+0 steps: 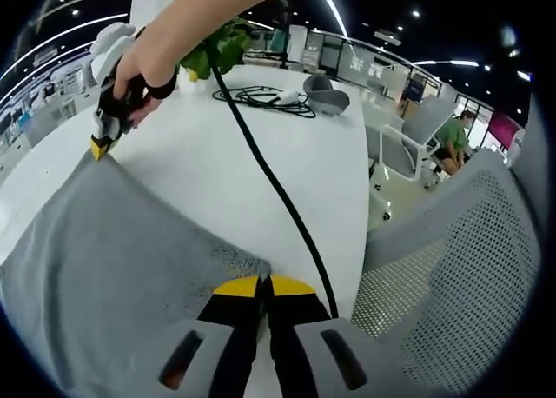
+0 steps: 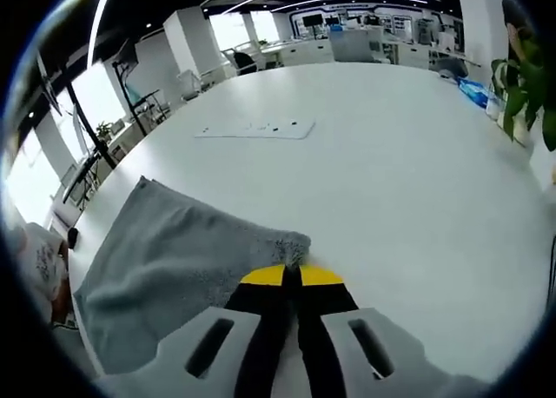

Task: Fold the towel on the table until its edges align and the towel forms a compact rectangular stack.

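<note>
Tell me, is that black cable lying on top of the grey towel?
No. The black cable runs across the bare white table beside the grey towel.

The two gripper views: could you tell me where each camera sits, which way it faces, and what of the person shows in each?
Left gripper view: rides the left gripper, looking along its closed jaws pinching a towel corner; beyond, the right gripper in a hand, a black cable and a mesh chair.
Right gripper view: rides the right gripper, jaws closed on another corner of the towel, facing across the white table.
Shared: towel, table.
</note>
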